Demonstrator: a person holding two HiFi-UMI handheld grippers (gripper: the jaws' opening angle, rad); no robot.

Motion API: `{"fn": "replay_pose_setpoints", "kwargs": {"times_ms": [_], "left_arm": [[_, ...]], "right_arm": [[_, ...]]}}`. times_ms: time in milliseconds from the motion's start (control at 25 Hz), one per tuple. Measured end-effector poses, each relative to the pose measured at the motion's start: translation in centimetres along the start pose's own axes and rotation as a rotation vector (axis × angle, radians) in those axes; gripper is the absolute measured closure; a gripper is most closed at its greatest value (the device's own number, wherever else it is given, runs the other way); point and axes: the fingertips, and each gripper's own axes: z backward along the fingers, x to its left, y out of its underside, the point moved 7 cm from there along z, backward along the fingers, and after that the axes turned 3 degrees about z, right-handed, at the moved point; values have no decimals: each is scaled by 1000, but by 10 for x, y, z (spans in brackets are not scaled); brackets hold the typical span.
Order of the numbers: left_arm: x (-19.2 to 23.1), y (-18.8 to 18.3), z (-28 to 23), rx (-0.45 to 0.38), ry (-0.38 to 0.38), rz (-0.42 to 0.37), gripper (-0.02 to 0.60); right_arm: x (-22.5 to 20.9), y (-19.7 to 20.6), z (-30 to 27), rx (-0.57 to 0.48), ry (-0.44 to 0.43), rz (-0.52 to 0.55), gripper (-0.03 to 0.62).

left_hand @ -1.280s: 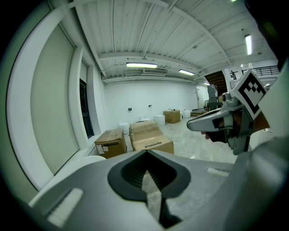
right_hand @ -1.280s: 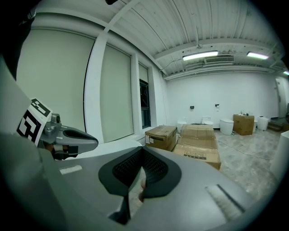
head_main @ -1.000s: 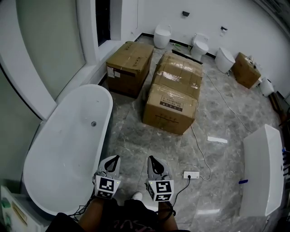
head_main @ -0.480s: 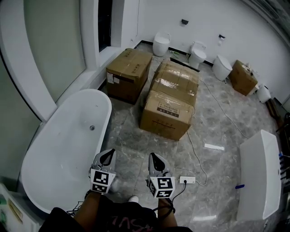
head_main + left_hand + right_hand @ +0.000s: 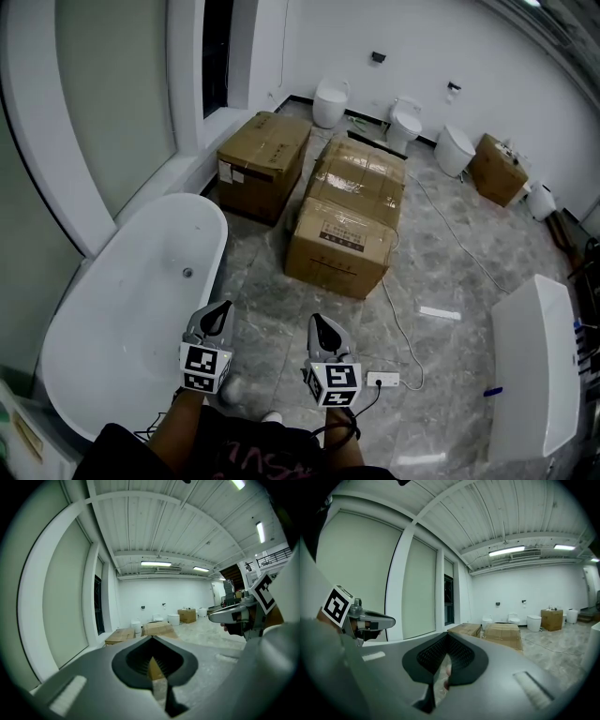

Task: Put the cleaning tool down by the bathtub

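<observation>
- Cleaning tool: no view shows it. The left gripper (image 5: 218, 315) and the right gripper (image 5: 320, 326) both have their jaws pressed together on nothing, with only a sliver of floor showing through each seam.
- Over the last 1 s the 3 brown cardboard boxes (image 5: 342, 239) have slid further up the head view and more of the far wall shows, so the person seems to have shifted back.
- The left gripper has drifted away from the right one and now hangs just beside the rim of the white oval bathtub (image 5: 131, 319); a white shoe (image 5: 232, 390) has appeared under it.
- My reading is that either the tool is already down out of view or it has not been picked up yet; these pictures do not settle which.
</observation>
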Motion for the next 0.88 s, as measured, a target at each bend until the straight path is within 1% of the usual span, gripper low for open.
{"fn": "replay_pose_setpoints", "kwargs": {"times_ms": [200, 400, 600, 880], "left_arm": [[-4, -4, 1, -24, -19, -15, 581], [-7, -6, -2, -25, -16, -31, 581], [-7, -8, -1, -22, -27, -30, 581], [-9, -9, -4, -19, -21, -38, 581]], "right_arm": [[-4, -6, 1, -22, 4, -1, 571], [-5, -5, 0, -24, 1, 0, 571], [-4, -5, -1, -23, -6, 7, 571], [-6, -7, -1, -25, -7, 9, 571]]}}
